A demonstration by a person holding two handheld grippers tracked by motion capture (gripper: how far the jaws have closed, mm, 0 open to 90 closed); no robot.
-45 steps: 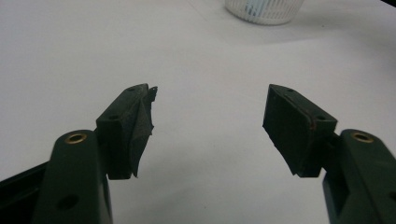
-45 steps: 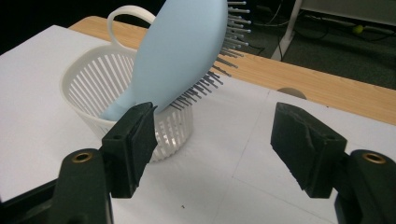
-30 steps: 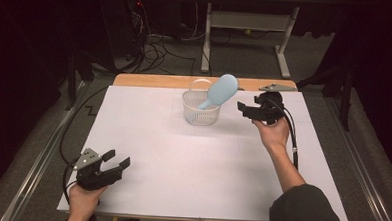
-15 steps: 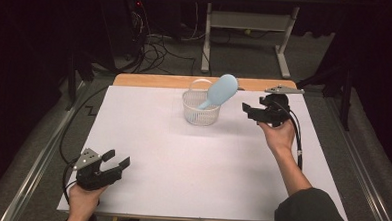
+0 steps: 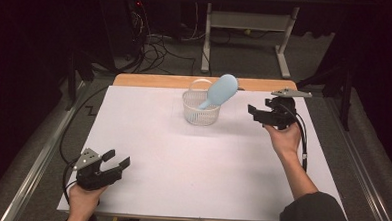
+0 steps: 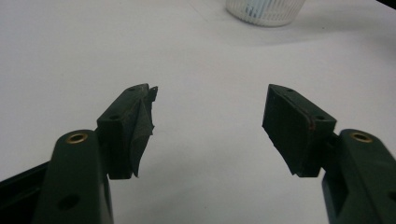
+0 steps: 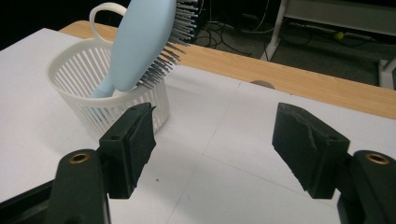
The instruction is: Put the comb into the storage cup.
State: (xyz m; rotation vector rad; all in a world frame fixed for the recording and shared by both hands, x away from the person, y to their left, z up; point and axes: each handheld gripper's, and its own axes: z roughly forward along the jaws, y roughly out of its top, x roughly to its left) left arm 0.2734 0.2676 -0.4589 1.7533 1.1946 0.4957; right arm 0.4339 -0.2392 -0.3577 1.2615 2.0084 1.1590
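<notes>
White table cover (image 5: 181, 165) over a wooden tabletop, whose far edge (image 5: 155, 80) shows as a bare strip. A white slatted basket (image 5: 200, 108) with a looped handle stands toward the far side of the cover, a little right of centre. A light blue hairbrush (image 5: 220, 90) stands in the basket handle-down, leaning to the right; its head overhangs the basket's right rim. In the right gripper view the hairbrush (image 7: 140, 44) shows its smooth back toward the camera and dark bristles on the far side, the lower bristles just over the rim of the basket (image 7: 93, 88). Right gripper (image 5: 256, 114) sits to the right of the basket, near but apart from it, held by the person's right hand (image 5: 283, 139) and pointing left at the basket. Its jaws are spread, nothing between them; in its own view the right gripper (image 7: 212, 140) frames only bare cover, with the basket just beyond the left jaw. Left gripper (image 5: 117, 159) rests at the near left corner of the cover in the left hand (image 5: 85, 198), well apart from the basket. Its jaws are also released and empty; the left gripper (image 6: 208, 126) looks across plain white cover, the base of the basket (image 6: 265, 10) at the far top edge. Cables (image 5: 157, 43) and a metal frame's legs lie on the dark floor beyond the table.
</notes>
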